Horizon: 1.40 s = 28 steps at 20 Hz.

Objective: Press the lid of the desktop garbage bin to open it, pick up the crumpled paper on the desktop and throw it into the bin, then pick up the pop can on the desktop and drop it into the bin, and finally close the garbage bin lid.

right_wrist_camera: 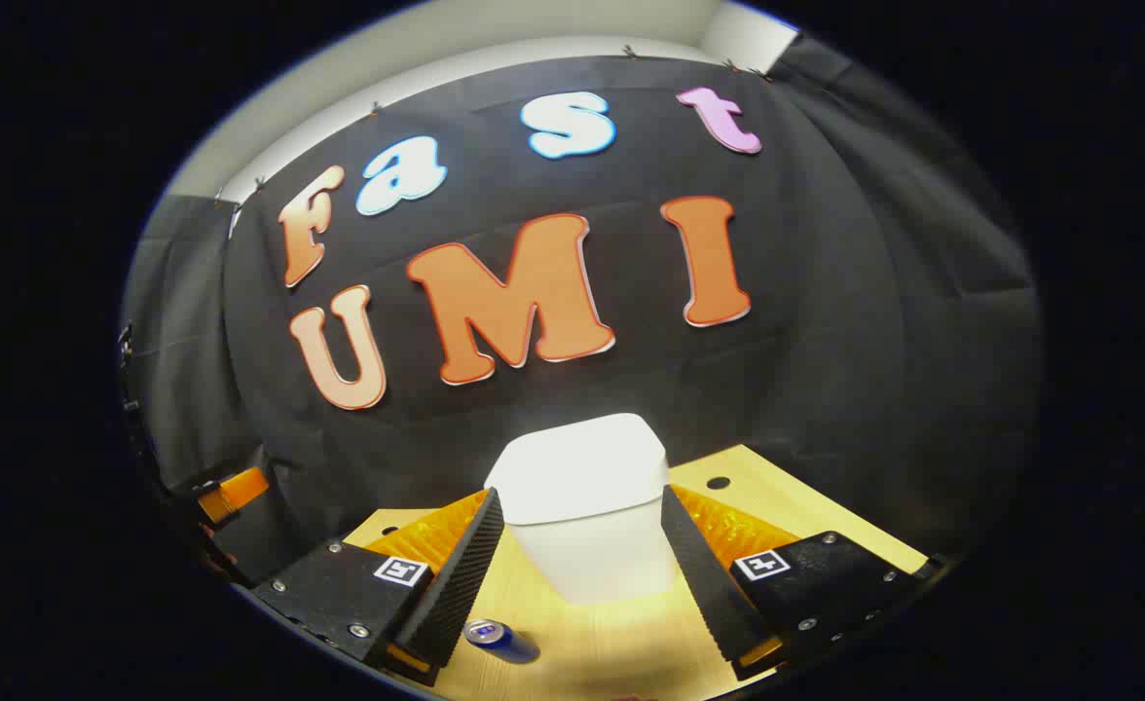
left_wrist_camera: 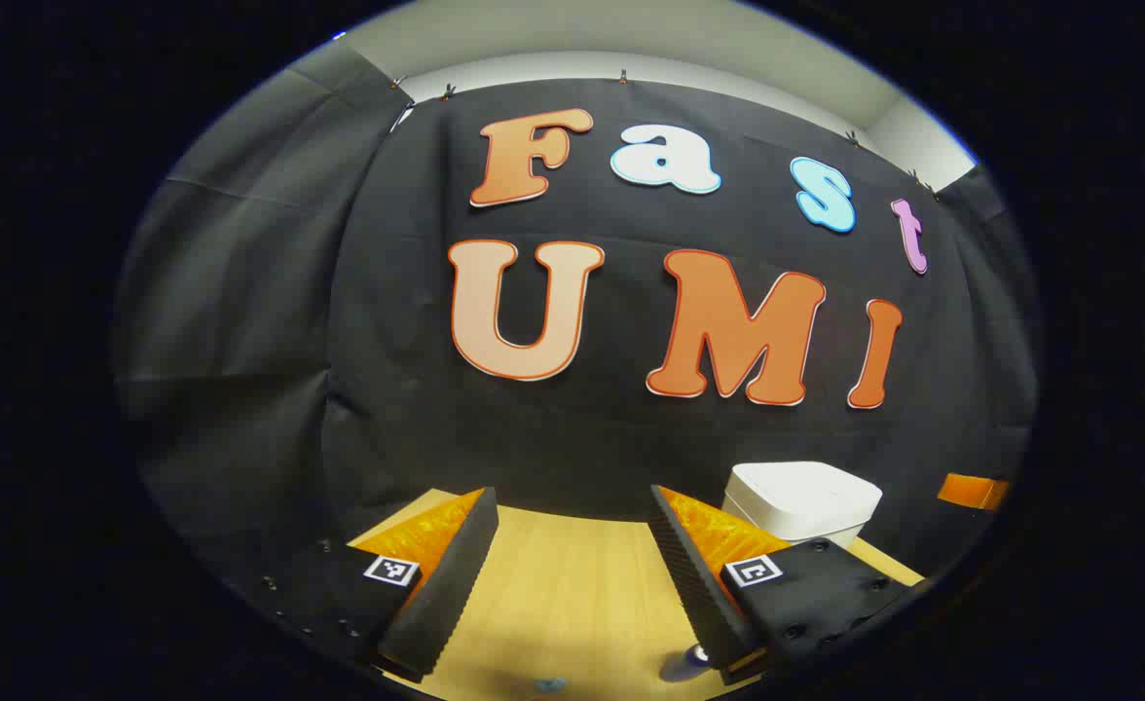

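Garbage bin (right_wrist_camera: 580, 506) lid closed, contents hidden; both hand-held grippers (left_wrist_camera: 572, 584) (right_wrist_camera: 580, 574) spread wide, empty.

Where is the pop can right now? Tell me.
In the right gripper view the pop can lies on its side on the wooden desktop, low and left of centre, just in front of the white garbage bin and beside the right gripper's left finger.

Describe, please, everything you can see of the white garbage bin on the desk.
The garbage bin is a white, smooth, plastic-looking box with rounded corners, its body narrowing toward the base. Its lid lies flat and closed on top. It stands upright on the wooden desk, near the black cloth wall. In the right gripper view it sits ahead between the open fingers of the right hand-held gripper, which do not appear to touch it. A can lies nearby, apart.
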{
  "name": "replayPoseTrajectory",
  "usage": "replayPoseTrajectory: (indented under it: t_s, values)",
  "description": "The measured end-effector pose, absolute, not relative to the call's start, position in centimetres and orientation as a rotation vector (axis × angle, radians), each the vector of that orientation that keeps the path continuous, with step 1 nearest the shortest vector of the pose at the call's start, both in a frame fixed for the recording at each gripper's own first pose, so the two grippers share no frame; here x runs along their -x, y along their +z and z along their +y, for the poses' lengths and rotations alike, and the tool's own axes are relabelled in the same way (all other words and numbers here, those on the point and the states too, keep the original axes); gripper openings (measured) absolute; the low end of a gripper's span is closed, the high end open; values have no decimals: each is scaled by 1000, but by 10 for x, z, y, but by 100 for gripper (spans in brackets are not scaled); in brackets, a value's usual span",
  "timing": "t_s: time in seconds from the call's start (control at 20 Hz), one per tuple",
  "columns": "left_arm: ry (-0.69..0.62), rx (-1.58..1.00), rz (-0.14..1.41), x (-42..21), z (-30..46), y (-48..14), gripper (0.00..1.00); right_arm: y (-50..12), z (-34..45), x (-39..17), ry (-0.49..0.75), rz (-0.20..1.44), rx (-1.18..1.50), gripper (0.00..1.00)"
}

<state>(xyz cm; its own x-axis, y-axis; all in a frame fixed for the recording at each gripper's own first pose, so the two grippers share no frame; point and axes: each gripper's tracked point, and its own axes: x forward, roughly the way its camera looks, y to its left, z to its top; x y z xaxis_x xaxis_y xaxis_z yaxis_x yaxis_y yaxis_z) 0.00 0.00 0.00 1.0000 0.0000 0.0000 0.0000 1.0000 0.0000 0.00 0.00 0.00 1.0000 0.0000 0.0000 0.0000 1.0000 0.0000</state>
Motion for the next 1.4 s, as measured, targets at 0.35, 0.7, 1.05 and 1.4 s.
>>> replayPoseTrajectory:
  t_s: [0.35, 0.7, 1.05, 1.4]
  values:
    - [-32, -63, 8, 4, 23, 11, 99, -6, 45, 10, 16, 23, 121, 99]
    - [-45, -62, 42, 3, 11, 1, 99, -8, 33, 5, 26, 74, 162, 99]
    - [-29, -34, 58, -1, 18, -5, 99, -9, 20, 0, -5, 81, 168, 99]
    - [-28, -34, 51, -1, 22, -5, 99, -13, 12, 3, -30, 100, 199, 99]
